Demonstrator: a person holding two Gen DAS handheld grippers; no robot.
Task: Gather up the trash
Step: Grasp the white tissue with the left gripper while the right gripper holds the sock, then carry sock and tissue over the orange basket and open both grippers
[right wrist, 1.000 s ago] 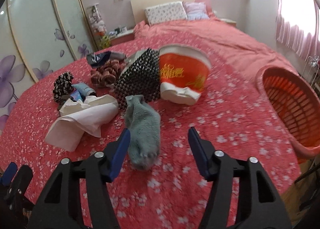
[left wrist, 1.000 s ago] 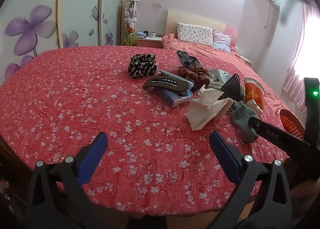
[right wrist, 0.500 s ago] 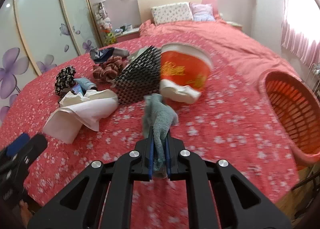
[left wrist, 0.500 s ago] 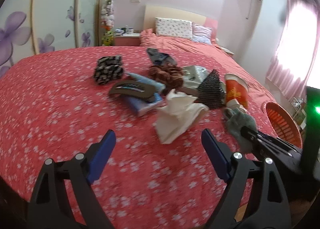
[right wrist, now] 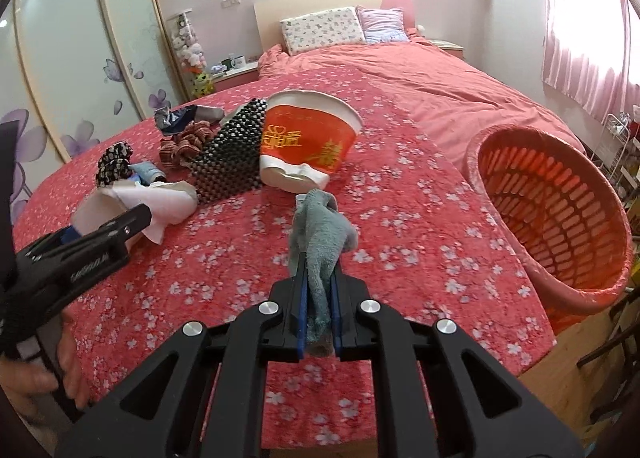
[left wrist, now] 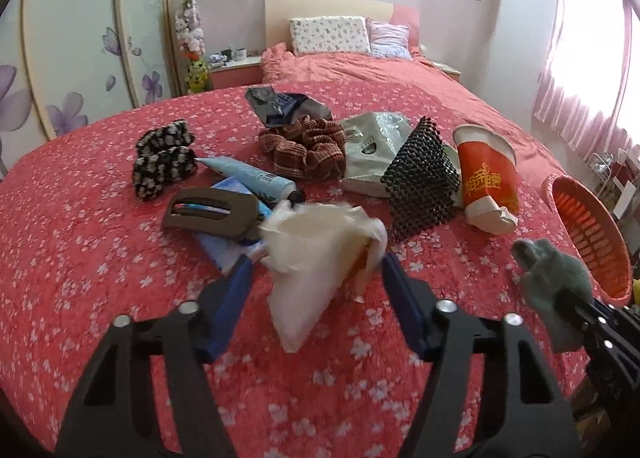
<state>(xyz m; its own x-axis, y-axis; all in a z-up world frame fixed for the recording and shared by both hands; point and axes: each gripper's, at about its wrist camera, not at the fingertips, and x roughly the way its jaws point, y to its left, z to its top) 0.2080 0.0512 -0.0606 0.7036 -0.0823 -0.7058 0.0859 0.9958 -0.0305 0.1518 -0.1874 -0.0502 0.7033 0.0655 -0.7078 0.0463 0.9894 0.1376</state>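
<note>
My right gripper (right wrist: 318, 290) is shut on a grey-green sock (right wrist: 320, 234) and holds it above the red floral bedspread; the sock also shows in the left wrist view (left wrist: 554, 282). An orange basket (right wrist: 560, 218) stands to its right beside the bed. My left gripper (left wrist: 316, 278) is open, its blue fingers on either side of a crumpled white paper bag (left wrist: 316, 254) lying on the bed. A red paper cup (right wrist: 308, 142) lies on its side behind the sock.
A pile sits mid-bed: black mesh piece (left wrist: 420, 182), grey plastic bag (left wrist: 368, 146), brown knitted cloth (left wrist: 304, 146), blue tube (left wrist: 248, 178), brown hair clip (left wrist: 212, 214), black-and-white scrunchie (left wrist: 164, 162), foil wrapper (left wrist: 276, 106). Pillows (left wrist: 328, 34) lie at the headboard.
My right gripper closed on the sock and lifted it off the bed, moving right toward the basket. My left gripper moved forward until its open fingers flank the white paper bag.
</note>
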